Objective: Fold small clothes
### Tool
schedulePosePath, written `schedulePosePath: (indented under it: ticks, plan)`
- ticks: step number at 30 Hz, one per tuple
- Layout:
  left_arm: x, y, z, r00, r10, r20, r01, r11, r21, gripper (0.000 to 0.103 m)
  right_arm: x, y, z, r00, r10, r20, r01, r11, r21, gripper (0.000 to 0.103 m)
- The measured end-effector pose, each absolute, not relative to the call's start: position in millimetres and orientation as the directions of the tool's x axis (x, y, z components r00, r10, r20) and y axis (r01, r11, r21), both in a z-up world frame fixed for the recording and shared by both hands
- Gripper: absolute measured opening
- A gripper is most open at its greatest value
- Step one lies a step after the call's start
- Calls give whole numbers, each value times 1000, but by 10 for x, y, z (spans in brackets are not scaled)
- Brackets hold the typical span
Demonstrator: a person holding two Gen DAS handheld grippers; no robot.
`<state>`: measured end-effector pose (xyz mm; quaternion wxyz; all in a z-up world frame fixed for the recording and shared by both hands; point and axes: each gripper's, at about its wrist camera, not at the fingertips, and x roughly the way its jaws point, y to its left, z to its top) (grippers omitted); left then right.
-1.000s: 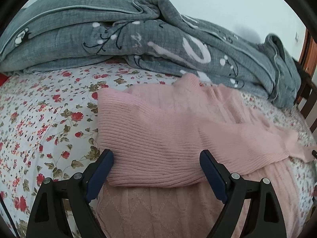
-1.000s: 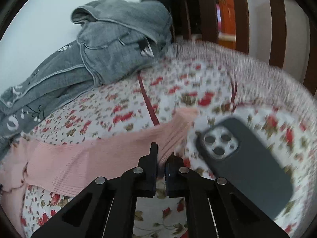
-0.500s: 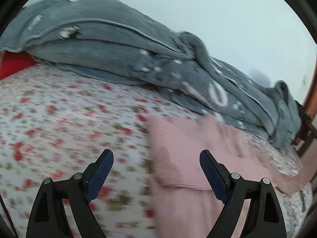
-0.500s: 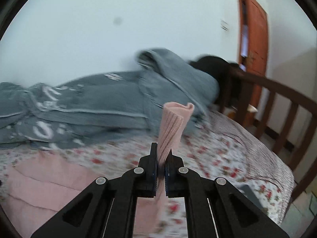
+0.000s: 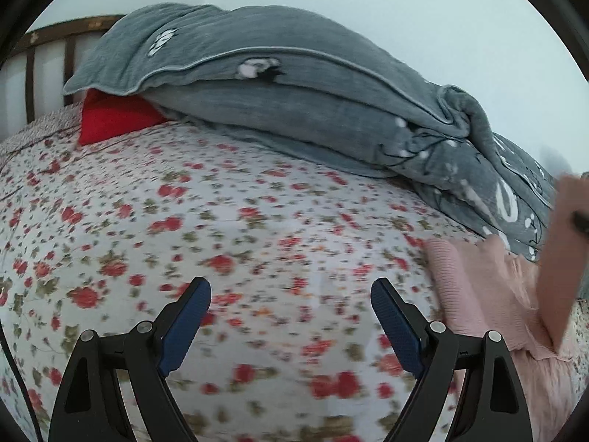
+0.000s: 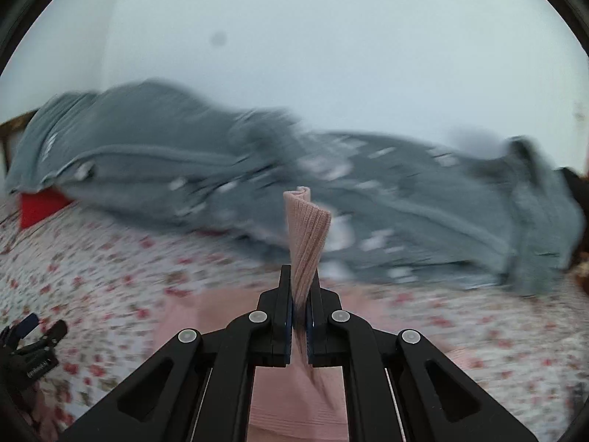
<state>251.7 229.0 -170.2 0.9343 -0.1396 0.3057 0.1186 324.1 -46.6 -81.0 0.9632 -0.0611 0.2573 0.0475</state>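
A pink ribbed sweater (image 5: 489, 305) lies on the floral bedsheet (image 5: 228, 228), at the right edge of the left wrist view. My left gripper (image 5: 291, 316) is open and empty over bare sheet, to the left of the sweater. My right gripper (image 6: 299, 294) is shut on the sweater's sleeve cuff (image 6: 307, 235), which stands up between the jaws; the rest of the sweater (image 6: 291, 409) lies below it. The lifted sleeve (image 5: 561, 258) also shows at the right of the left wrist view.
A grey blanket (image 5: 294, 110) is heaped along the back of the bed by the wall. A red pillow (image 5: 114, 119) lies under its left end. A wooden headboard (image 5: 48, 62) is at far left. The left gripper (image 6: 29, 346) shows at the lower left of the right wrist view.
My right gripper has lifted the sleeve cuff off the bed and carried it left over the sweater. My left gripper has swung left, off the sweater, to bare sheet.
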Motion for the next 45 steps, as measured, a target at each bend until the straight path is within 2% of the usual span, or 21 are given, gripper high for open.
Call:
schedulePosePath:
  ticks: [4,7,10,13,14,15,20,23,26,29,34,36,37,39,41,45]
  plan:
    - [2458,2455,-1723,795,122,-595,-301,930,-211,88,3475,94,-1373,798,78,-597,-191,973,-128,5]
    - [2446,2482,-1729,799,112,-591,-293,931,-219,88,3537,170,-1696,731,97,-676,-237,964,-118,7]
    - [2434,2437,-1715,810,106,-577,-277,936,-218,88,3556,159,-1829,657,151,-739,-303,950,-75,18]
    - [2431,2315,-1695,819,85,-567,-239,949,-204,88,3398,-27,-1685,689,165,-705,-311,947,-82,36]
    - [2442,2253,-1690,821,67,-567,-217,955,-201,88,3328,-142,-1599,705,177,-686,-308,949,-71,47]
    - [2448,2209,-1685,822,54,-568,-201,959,-199,88,3245,-281,-1516,722,191,-665,-302,952,-55,53]
    - [2556,1848,-1624,824,-66,-563,-90,965,-245,88,2916,-1118,-1237,793,182,-581,-238,971,-19,53]
    - [2647,1668,-1584,821,-112,-560,-58,959,-277,88,2736,-1617,-1212,837,78,-542,-146,986,-83,54]
    - [2793,1457,-1567,805,-162,-571,-22,954,-300,87,2728,-2126,-1296,833,-25,-552,-32,995,-93,58]
    - [2949,1229,-1599,784,-215,-582,17,945,-327,86,2829,-2647,-1494,794,-49,-605,58,998,-4,58]
    - [3165,1016,-1826,709,-272,-650,14,928,-373,53,2910,-3059,-1808,767,27,-641,97,983,156,58]
    - [3181,1017,-1903,698,-284,-658,5,920,-392,47,2941,-3092,-1879,761,62,-645,80,979,188,58]
    - [3178,1017,-1923,700,-289,-653,3,916,-402,41,2955,-3083,-1908,754,71,-653,73,979,191,58]
    - [3161,1009,-1930,701,-313,-641,18,906,-422,33,2975,-3057,-1934,745,85,-661,56,980,190,58]
    - [3137,988,-1941,705,-325,-631,30,902,-431,29,2955,-3036,-1946,746,78,-662,59,981,183,58]
    - [3160,970,-1994,683,-369,-631,45,883,-467,9,2904,-3012,-1941,751,82,-655,52,982,182,58]
